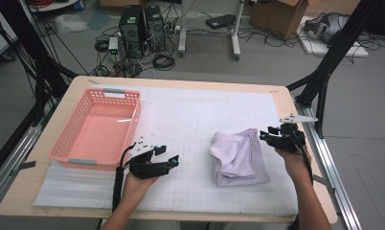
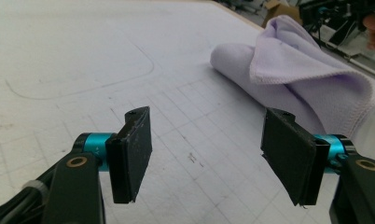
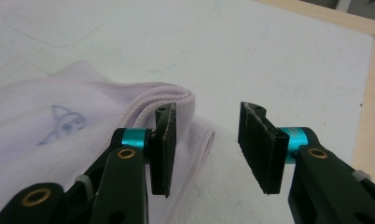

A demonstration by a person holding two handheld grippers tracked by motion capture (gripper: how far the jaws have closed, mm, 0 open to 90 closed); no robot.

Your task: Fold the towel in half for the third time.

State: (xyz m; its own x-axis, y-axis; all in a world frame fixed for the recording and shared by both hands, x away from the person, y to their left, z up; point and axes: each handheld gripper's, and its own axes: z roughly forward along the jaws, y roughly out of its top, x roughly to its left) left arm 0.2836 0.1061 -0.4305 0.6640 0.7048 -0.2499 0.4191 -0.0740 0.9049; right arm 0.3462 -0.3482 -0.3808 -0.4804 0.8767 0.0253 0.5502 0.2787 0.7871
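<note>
Cloth: a pale lilac towel (image 1: 239, 157) is seen lying loosely folded on the white gridded mat (image 1: 190, 120), right of the bench's middle and toward the near edge. A hemmed flap is draped over the top of the bundle, and a small printed outline is shown on the fabric in the right gripper view (image 3: 59, 122).

Left claw: the left claw (image 1: 169, 160) is held low over the mat, left of the towel and well apart from it, pointed to the right. In the left gripper view (image 2: 209, 154) the jaws are spread wide, with bare grid between the pads and nothing pinched; the towel (image 2: 297, 79) is seen ahead and to the right.

Right claw: the right claw (image 1: 269, 134) is carried at the towel's far right corner. In the right gripper view (image 3: 206, 144) the jaws are parted, with nothing between them; the left pad (image 3: 164, 149) sits just in front of the rolled hem, but whether it touches the hem cannot be told.

Hands: a hand is wrapped round each gripper body, forearms brought in from the near edge.

Basket: a pink slatted basket (image 1: 71, 139) is set on the left part of the bench, its near right corner close to the left claw.

Bench: a light wooden top (image 1: 281, 93) is covered mostly by the mat.
</note>
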